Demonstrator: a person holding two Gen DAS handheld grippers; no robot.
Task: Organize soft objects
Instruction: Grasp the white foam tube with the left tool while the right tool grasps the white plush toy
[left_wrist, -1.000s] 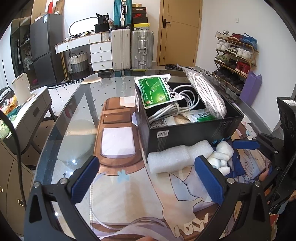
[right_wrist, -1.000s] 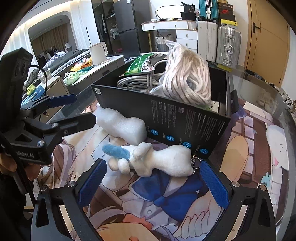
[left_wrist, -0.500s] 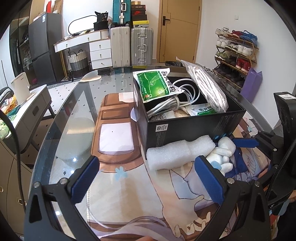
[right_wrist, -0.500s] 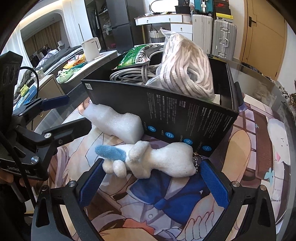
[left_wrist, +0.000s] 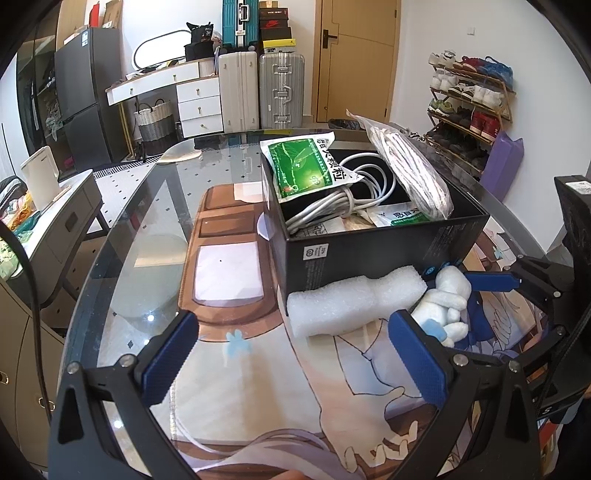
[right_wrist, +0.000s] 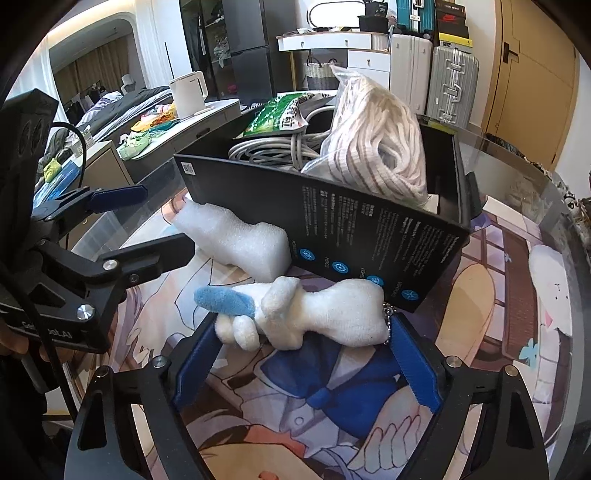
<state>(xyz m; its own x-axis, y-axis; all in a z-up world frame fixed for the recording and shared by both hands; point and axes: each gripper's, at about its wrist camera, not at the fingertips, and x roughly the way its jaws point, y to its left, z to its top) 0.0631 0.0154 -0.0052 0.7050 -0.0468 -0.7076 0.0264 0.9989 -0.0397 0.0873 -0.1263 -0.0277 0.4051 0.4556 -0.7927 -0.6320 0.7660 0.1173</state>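
A white plush toy with a blue ear and a bead chain lies on the printed mat against the black box. My right gripper is open, its blue pads either side of the toy's near edge. The toy also shows in the left wrist view. A white foam piece lies beside it along the box front; it also shows in the right wrist view. My left gripper is open and empty, just short of the foam.
The black box holds a green packet, white cables and a bagged rope. The glass table's curved edge runs at the left. Suitcases, a dresser and a shoe rack stand behind.
My right gripper has moved forward, so the plush toy now sits between its pads. The jaws have narrowed somewhat. My left gripper has shifted slightly back and left.
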